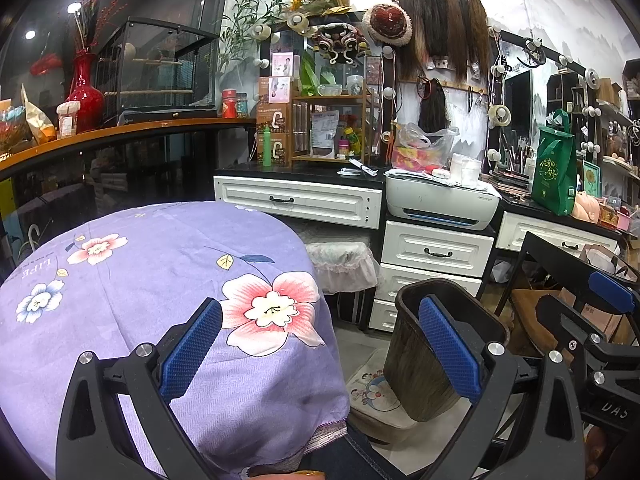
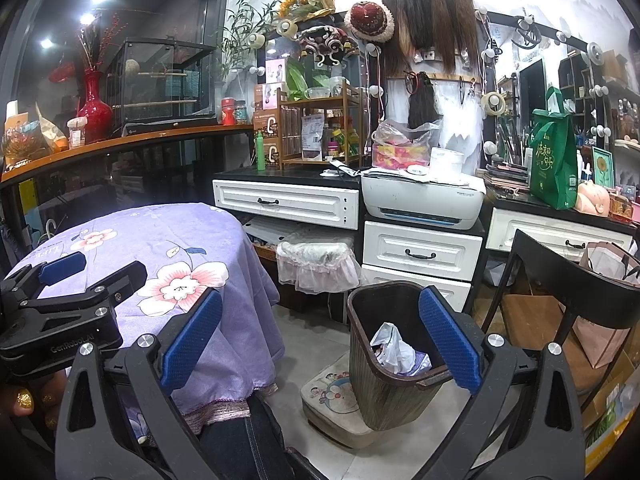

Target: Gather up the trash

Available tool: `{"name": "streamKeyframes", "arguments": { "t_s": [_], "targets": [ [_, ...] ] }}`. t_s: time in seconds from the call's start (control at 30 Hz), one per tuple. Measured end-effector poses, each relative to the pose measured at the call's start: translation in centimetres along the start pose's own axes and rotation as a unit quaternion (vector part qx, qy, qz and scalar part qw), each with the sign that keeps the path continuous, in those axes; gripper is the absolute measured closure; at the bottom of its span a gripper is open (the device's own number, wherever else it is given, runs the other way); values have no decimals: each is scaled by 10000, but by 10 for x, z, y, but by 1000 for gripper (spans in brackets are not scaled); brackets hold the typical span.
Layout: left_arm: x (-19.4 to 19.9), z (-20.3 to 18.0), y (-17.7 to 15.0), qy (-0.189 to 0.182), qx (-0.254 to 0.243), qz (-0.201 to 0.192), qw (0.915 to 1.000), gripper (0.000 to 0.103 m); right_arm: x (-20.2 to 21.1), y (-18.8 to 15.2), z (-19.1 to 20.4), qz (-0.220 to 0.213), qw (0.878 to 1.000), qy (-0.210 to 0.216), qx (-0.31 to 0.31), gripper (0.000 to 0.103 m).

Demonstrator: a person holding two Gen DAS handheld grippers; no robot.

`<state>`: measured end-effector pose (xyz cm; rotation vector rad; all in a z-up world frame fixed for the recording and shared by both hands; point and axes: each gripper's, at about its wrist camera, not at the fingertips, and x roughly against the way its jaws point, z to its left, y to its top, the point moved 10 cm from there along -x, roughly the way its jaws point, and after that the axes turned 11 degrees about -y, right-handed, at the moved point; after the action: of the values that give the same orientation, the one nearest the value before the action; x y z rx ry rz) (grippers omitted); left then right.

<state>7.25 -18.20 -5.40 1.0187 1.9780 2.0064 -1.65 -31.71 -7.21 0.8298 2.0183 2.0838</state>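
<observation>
A brown ribbed trash bin (image 2: 384, 396) stands tilted on a cartoon-print cushion (image 2: 324, 396) on the floor. Crumpled white trash (image 2: 390, 350) lies inside it. My right gripper (image 2: 320, 340) is open and holds nothing, its right finger in front of the bin's rim. My left gripper (image 1: 320, 350) is also open and holds nothing. Its left finger hovers over the purple floral tablecloth (image 1: 140, 280), and the bin (image 1: 416, 376) is behind its right finger. Each gripper shows in the other's view: the left gripper (image 2: 92, 272) over the table, the right gripper (image 1: 588, 300) at the right edge.
A lace-covered stool (image 2: 316, 264) sits under the white drawer desk (image 2: 288, 202). A printer (image 2: 424, 200) tops the drawer stack. A black chair (image 2: 560, 280) with paper bags (image 2: 600, 332) stands to the right. A dark-jeaned leg (image 2: 240, 440) and a hand (image 2: 28, 400) are near the bottom.
</observation>
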Motion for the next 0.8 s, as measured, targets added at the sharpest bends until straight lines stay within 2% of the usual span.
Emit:
{"name": "streamKeyframes", "arguments": {
  "t_s": [0.8],
  "targets": [
    [0, 0, 1, 5, -2, 4, 10000, 6, -1, 2, 1, 11, 10000, 1, -3, 6]
  ]
}}
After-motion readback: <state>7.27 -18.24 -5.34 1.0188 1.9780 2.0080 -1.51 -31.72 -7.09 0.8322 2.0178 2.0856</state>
